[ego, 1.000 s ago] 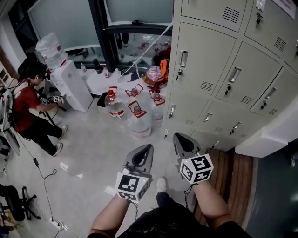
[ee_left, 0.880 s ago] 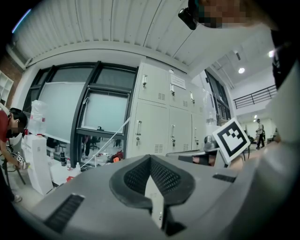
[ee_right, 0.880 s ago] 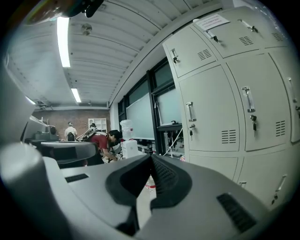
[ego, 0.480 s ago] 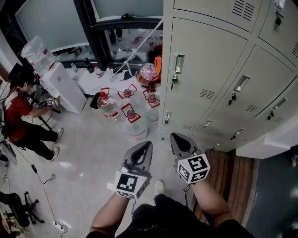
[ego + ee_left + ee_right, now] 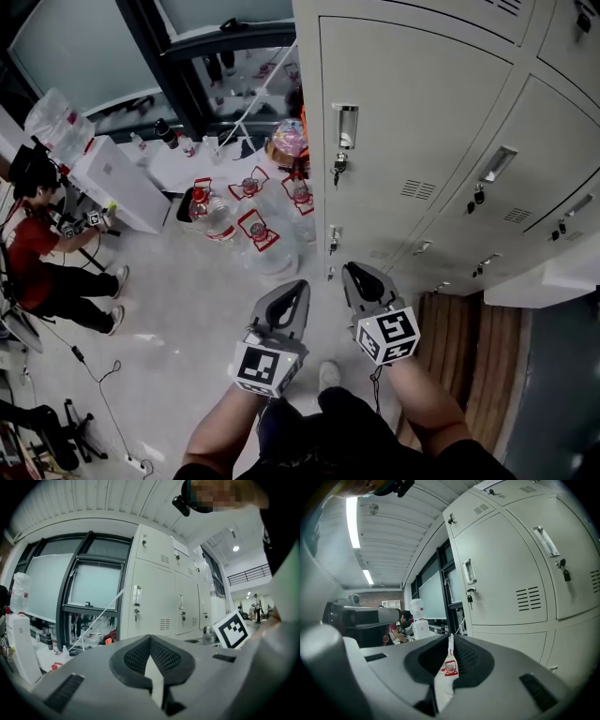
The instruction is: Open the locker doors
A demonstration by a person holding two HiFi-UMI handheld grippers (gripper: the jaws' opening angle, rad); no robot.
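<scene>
- Holds the left gripper (image 5: 298, 287) low in front of the knees, marker cube toward the head camera, tips aimed at the foot of the lockers (image 5: 525, 112).
- Shows, in the left gripper view (image 5: 150, 637), jaws pressed together at the tips with nothing caught between them.
- Carries the right gripper (image 5: 352, 268) just beside the left one, slightly nearer the lockers, touching no door.
- Shows, in the right gripper view (image 5: 451, 637), jaws parted by a thin slit and opening at this moment, with nothing gripped (the red-labelled bottle seen through the slit stands far off on the floor).
- Faces pale grey lockers stacked in rows, every door in view closed.
- Stands closest to the end column, at the left of the bank: a tall upper door (image 5: 422, 131) above the grippers, with a recessed handle (image 5: 344, 125) at its left edge and a key (image 5: 337, 171) hanging just under it.
- Has a lower door (image 5: 375, 239) straight ahead of the right gripper's tips, near but apart.
- Leaves a cluster of water bottles (image 5: 255, 234) on the floor left of the lockers, under the dark window frame.
- Shares the room with a person in a red top (image 5: 33, 258) crouched at far left beside a white water dispenser (image 5: 112, 183).
</scene>
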